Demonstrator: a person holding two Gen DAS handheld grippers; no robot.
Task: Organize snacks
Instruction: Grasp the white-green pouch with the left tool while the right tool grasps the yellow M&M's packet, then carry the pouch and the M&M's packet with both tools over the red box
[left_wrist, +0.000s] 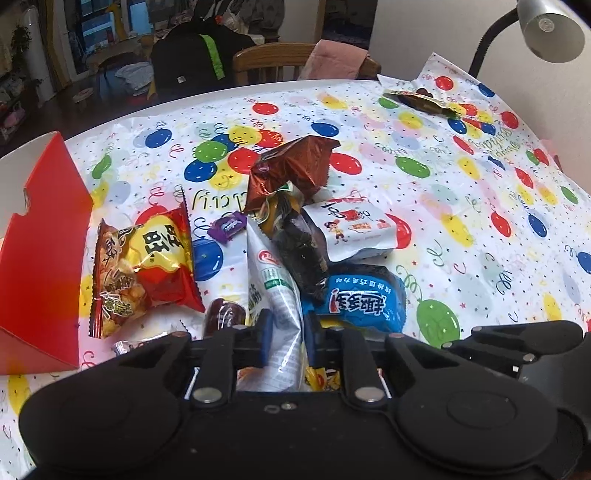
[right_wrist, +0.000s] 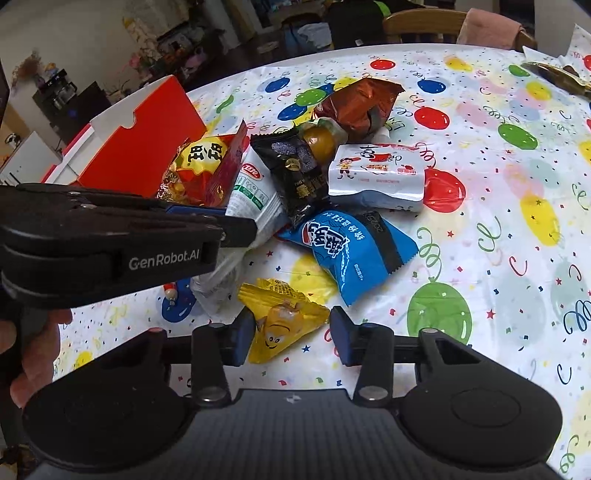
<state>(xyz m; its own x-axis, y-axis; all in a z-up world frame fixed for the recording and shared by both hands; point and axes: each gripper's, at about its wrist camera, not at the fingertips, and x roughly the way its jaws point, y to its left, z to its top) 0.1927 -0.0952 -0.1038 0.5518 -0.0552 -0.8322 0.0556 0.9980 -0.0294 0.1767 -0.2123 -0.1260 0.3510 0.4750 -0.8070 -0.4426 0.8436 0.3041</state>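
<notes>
A pile of snack packets lies on the balloon-print tablecloth (left_wrist: 461, 206). My left gripper (left_wrist: 287, 332) is shut on a white and green packet (left_wrist: 275, 295), which also shows in the right wrist view (right_wrist: 251, 195). My right gripper (right_wrist: 293, 336) is open, its jaws on either side of a yellow packet (right_wrist: 284, 317) lying on the cloth. A blue packet (right_wrist: 354, 247), a black packet (right_wrist: 295, 173), a white cartoon packet (right_wrist: 376, 173), a brown foil packet (right_wrist: 358, 107) and a red-yellow packet (left_wrist: 144, 266) lie around. An open red box (right_wrist: 144, 140) stands at the left.
A small purple candy (left_wrist: 227, 227) and a dark red candy (left_wrist: 225, 314) lie by the pile. A dark gold wrapper (left_wrist: 421, 99) lies at the far right. A lamp (left_wrist: 546, 29) and wooden chairs (left_wrist: 273, 62) stand beyond the table edge.
</notes>
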